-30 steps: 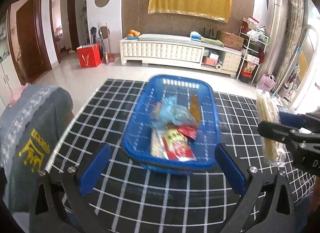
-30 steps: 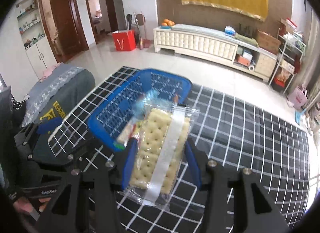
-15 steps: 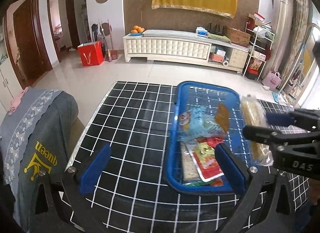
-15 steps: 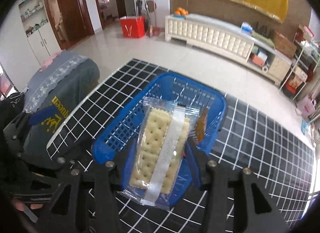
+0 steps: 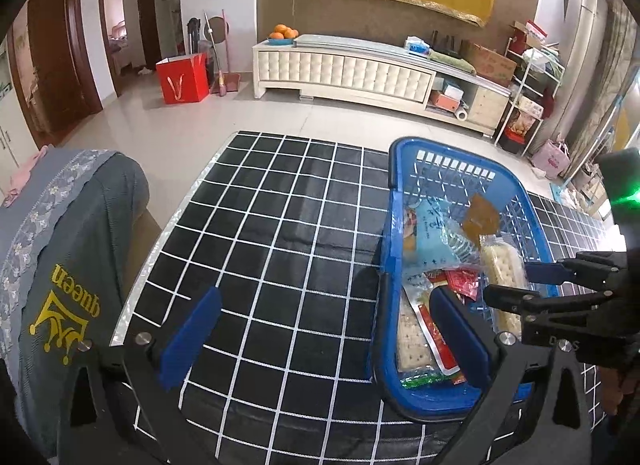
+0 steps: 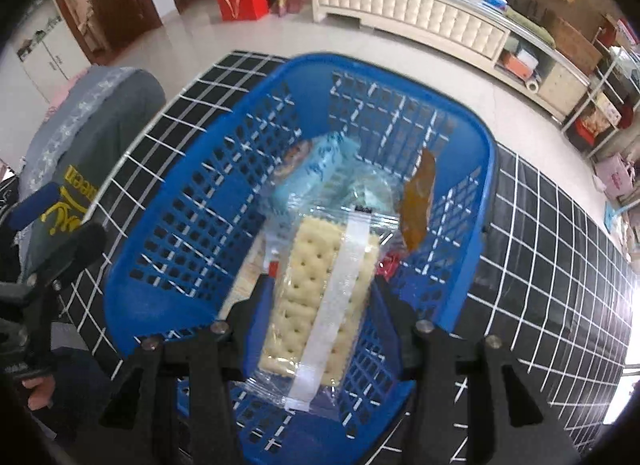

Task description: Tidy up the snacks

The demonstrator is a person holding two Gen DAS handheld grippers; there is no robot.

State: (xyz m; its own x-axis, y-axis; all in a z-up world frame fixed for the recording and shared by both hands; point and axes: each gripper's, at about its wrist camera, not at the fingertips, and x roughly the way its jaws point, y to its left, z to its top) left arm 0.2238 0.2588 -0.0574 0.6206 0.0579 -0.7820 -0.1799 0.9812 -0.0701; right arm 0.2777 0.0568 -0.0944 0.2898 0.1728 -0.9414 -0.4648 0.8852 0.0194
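- Right gripper jaws clamp cracker packet above blue basket.
- Left gripper jaws wide, empty, over worktop at basket's 9 o'clock.

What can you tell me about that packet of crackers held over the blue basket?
The cracker packet is a clear plastic wrapper with a pale seam strip along its middle, holding square, dotted, cream-coloured crackers. It looks sealed. The right tongs pinch its two long sides between blue pads, holding it over the blue basket, above the snacks inside.
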